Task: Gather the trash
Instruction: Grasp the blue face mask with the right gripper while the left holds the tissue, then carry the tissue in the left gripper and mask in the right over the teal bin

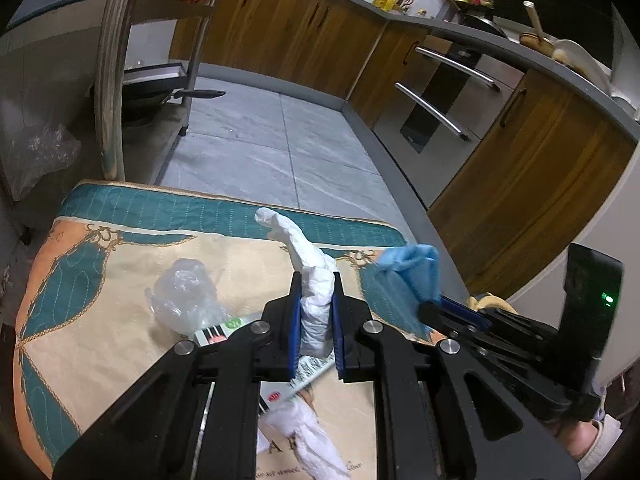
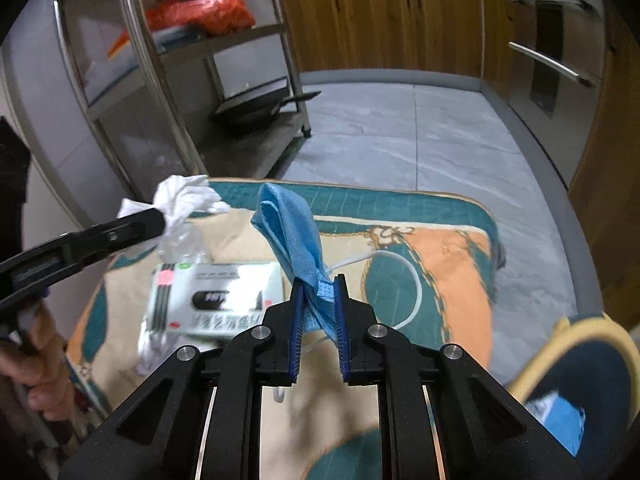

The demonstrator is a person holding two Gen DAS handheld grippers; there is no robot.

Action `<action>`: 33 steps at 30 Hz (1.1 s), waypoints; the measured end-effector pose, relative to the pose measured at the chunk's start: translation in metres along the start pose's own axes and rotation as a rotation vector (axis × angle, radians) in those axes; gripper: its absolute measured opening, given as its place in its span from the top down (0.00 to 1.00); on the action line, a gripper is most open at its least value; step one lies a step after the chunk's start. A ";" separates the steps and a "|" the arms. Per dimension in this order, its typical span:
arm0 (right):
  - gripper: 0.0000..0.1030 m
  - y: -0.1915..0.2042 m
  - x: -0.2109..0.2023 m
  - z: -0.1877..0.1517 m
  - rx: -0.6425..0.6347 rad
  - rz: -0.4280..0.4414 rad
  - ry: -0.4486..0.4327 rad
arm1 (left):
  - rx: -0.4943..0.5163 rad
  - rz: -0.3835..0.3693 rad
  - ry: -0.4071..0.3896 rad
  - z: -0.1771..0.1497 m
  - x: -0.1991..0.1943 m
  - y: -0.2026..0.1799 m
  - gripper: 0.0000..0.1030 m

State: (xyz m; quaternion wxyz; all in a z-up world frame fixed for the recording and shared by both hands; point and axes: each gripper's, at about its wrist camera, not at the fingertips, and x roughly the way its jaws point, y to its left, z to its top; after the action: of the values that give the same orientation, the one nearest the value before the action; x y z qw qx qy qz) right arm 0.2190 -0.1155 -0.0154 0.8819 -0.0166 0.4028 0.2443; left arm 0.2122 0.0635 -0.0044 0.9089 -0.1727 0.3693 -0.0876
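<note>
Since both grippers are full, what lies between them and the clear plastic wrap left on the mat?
Nothing visible. The clear plastic wrap lies open on the mat, beside a printed packet. The left gripper holds white tissue; the right gripper holds a blue mask.

Quilted teal-peach mat (image 1: pixel 100 264) on tiled floor (image 1: pixel 280 140); on mat: clear plastic wad (image 1: pixel 182 300), printed packet (image 2: pixel 212 300).

Ahead of the left gripper (image 1: pixel 316 280) a crumpled clear plastic wad (image 1: pixel 184 300) lies to its left and a flat printed packet (image 2: pixel 212 300) just beneath, while the right gripper (image 1: pixel 430 310) crowds its right. Beyond the cushion's far edge (image 1: pixel 200 204) bare floor tiles (image 1: pixel 280 140) lie open, bounded by a steel rack (image 1: pixel 116 80) at left and wooden cabinets (image 1: pixel 520 160) at right.
</note>
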 end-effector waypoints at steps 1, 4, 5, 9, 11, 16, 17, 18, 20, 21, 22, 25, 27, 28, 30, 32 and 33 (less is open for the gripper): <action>0.85 0.000 -0.008 -0.003 0.004 -0.001 -0.007 | 0.007 -0.005 -0.005 -0.002 -0.005 -0.004 0.88; 0.85 -0.001 -0.032 -0.014 0.025 0.004 -0.027 | 0.027 -0.016 -0.021 -0.004 -0.017 -0.016 0.88; 0.85 -0.001 -0.040 -0.019 0.035 0.005 -0.035 | 0.037 -0.018 -0.030 -0.005 -0.022 -0.021 0.88; 0.85 0.000 -0.066 -0.035 0.056 0.003 -0.055 | 0.059 -0.030 -0.055 -0.008 -0.037 -0.036 0.88; 0.85 -0.001 -0.075 -0.041 0.064 0.000 -0.064 | 0.065 -0.032 -0.058 -0.012 -0.043 -0.041 0.88; 0.85 -0.009 -0.099 -0.059 0.104 -0.008 -0.083 | 0.083 -0.041 -0.050 -0.024 -0.053 -0.055 0.88; 0.85 -0.010 -0.102 -0.062 0.110 -0.009 -0.086 | 0.087 -0.042 -0.047 -0.026 -0.054 -0.058 0.88; 0.85 -0.012 -0.106 -0.065 0.116 -0.011 -0.090 | 0.089 -0.045 -0.044 -0.028 -0.055 -0.059 0.88; 0.85 -0.015 -0.114 -0.070 0.128 -0.015 -0.100 | 0.094 -0.058 -0.035 -0.033 -0.056 -0.064 0.88; 0.85 -0.017 -0.118 -0.072 0.136 -0.016 -0.107 | 0.098 -0.065 -0.030 -0.034 -0.056 -0.067 0.88; 0.85 -0.019 -0.122 -0.075 0.143 -0.018 -0.115 | 0.103 -0.071 -0.027 -0.036 -0.055 -0.071 0.88; 0.85 -0.027 -0.131 -0.079 0.165 -0.021 -0.132 | 0.120 -0.092 -0.022 -0.039 -0.054 -0.084 0.89; 0.85 -0.033 -0.138 -0.083 0.181 -0.027 -0.145 | 0.133 -0.111 -0.014 -0.040 -0.050 -0.094 0.88; 0.85 -0.036 -0.141 -0.085 0.189 -0.030 -0.150 | 0.139 -0.119 -0.011 -0.041 -0.049 -0.099 0.88; 0.85 -0.044 -0.147 -0.089 0.207 -0.039 -0.160 | 0.163 -0.136 0.000 -0.044 -0.043 -0.114 0.88; 0.85 -0.052 -0.154 -0.093 0.222 -0.052 -0.170 | 0.180 -0.151 0.011 -0.046 -0.038 -0.125 0.88; 0.85 -0.055 -0.157 -0.095 0.228 -0.059 -0.175 | 0.192 -0.160 0.018 -0.048 -0.034 -0.133 0.88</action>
State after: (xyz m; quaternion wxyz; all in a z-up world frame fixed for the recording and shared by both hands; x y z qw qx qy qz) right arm 0.0890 -0.2508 0.0243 0.9165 0.0934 0.3491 0.1716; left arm 0.1498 -0.0619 0.0362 0.9081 -0.1133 0.3522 -0.1964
